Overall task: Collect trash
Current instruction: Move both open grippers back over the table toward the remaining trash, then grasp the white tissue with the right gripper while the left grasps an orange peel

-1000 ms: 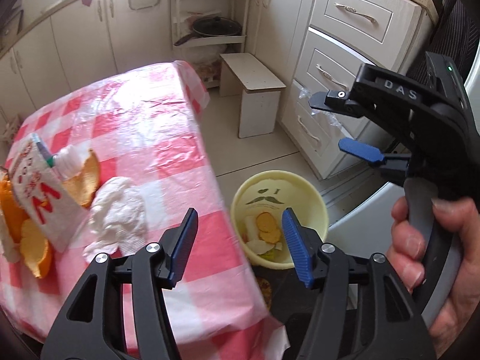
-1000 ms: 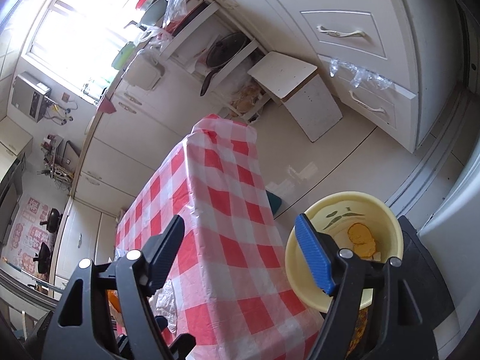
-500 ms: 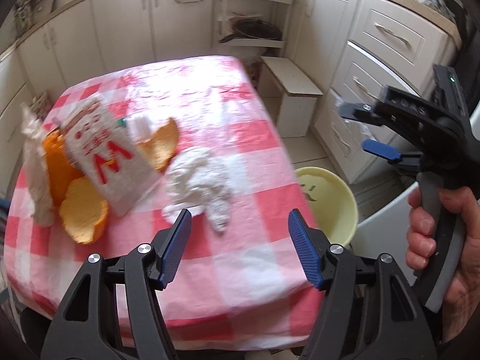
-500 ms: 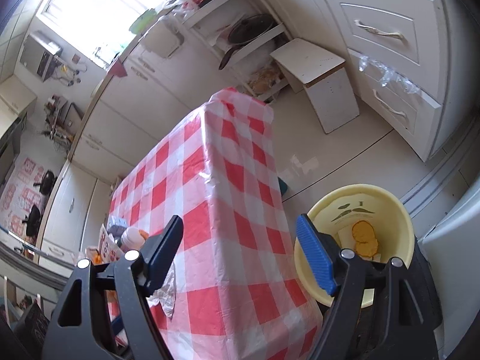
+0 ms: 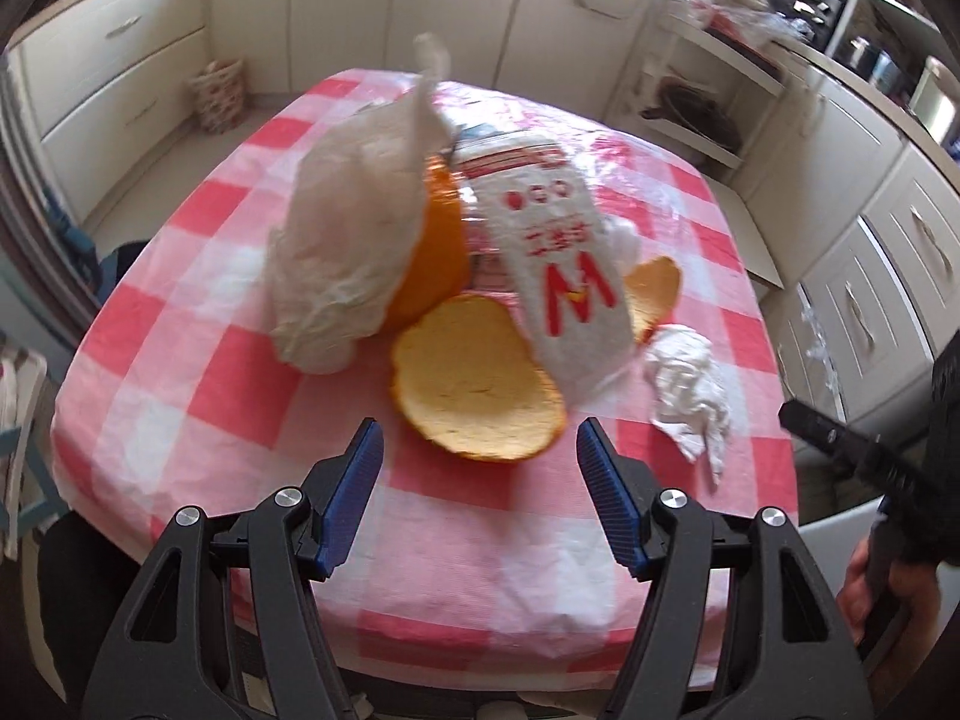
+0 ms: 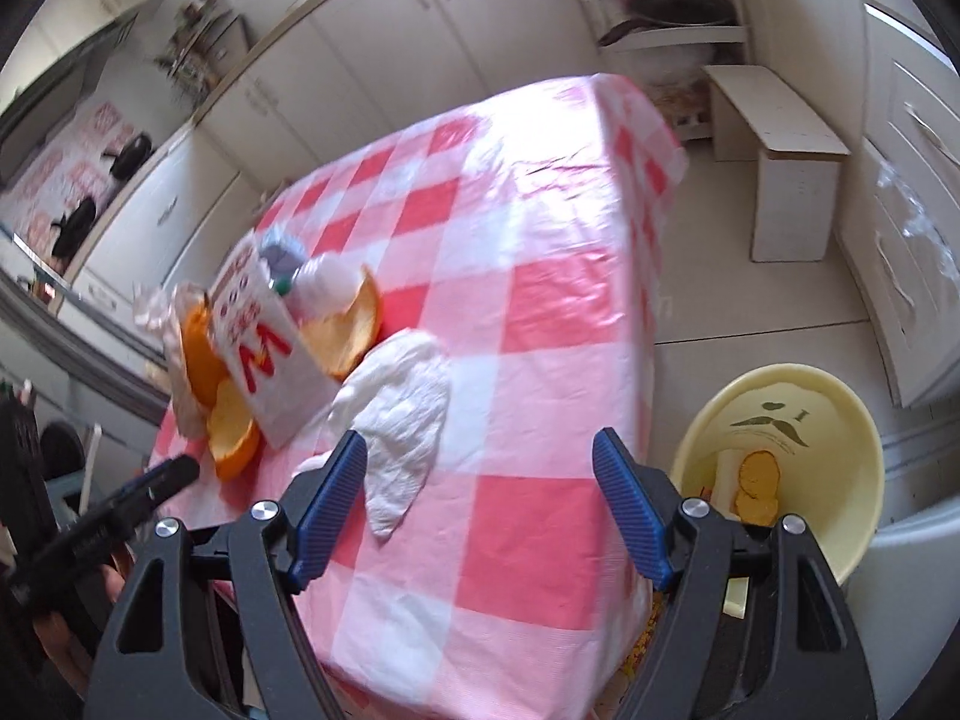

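A pile of trash lies on the red-and-white checked table (image 5: 180, 372): orange peels (image 5: 474, 378), a white wrapper with a red W (image 5: 558, 264), a crumpled plastic bag (image 5: 342, 240) and a crumpled white tissue (image 5: 690, 384). My left gripper (image 5: 480, 498) is open and empty, just short of the nearest peel. My right gripper (image 6: 480, 504) is open and empty above the table's near edge, beside the tissue (image 6: 402, 420). The yellow bin (image 6: 840, 420) stands on the floor right of the table with peel inside. The pile (image 6: 252, 348) also shows in the right wrist view.
White kitchen cabinets (image 5: 870, 240) line the walls. A small white stool (image 6: 780, 168) stands beyond the table. A corner shelf holds a pan (image 6: 672, 6). The right gripper's body (image 5: 870, 462) shows at the right edge of the left wrist view.
My left gripper swung left from over the bin to face the trash pile and moved close to the peel. My right gripper turned left toward the table and tissue.
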Action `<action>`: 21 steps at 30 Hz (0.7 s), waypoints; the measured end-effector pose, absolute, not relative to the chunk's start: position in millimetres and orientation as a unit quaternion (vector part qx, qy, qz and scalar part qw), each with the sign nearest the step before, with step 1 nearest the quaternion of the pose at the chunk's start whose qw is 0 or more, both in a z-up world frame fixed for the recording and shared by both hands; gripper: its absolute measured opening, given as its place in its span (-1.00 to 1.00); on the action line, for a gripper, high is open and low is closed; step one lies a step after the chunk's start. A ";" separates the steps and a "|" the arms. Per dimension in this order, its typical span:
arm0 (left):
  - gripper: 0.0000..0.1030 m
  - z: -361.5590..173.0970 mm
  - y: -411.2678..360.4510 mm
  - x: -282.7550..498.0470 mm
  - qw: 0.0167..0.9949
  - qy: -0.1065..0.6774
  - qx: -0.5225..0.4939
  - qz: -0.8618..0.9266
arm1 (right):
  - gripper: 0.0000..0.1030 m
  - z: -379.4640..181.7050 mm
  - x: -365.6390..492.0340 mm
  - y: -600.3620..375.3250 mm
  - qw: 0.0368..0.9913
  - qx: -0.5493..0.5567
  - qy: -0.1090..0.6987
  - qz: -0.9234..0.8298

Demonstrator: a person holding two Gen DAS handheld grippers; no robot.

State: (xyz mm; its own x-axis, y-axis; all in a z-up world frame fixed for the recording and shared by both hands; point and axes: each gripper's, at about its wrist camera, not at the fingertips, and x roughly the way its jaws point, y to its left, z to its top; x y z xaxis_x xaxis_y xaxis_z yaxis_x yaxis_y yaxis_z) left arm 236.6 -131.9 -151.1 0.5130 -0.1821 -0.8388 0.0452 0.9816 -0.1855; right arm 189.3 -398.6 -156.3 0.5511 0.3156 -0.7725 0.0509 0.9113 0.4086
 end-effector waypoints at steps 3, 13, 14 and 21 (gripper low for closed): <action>0.24 -157.2 -122.7 237.7 0.864 0.494 -0.080 -0.056 | 0.45 -160.3 196.7 -379.2 0.860 0.166 0.476 0.084; 0.24 -160.2 -105.4 240.0 0.862 0.496 -0.094 -0.047 | 0.45 -160.4 217.5 -336.0 0.872 0.101 0.470 0.090; 0.24 -160.5 -103.1 240.6 0.862 0.496 -0.096 -0.046 | 0.45 -161.2 219.2 -332.1 0.873 0.094 0.471 0.091; 0.24 -165.1 -93.0 244.2 0.858 0.500 -0.107 -0.041 | 0.45 -165.6 223.1 -316.8 0.880 0.051 0.464 0.088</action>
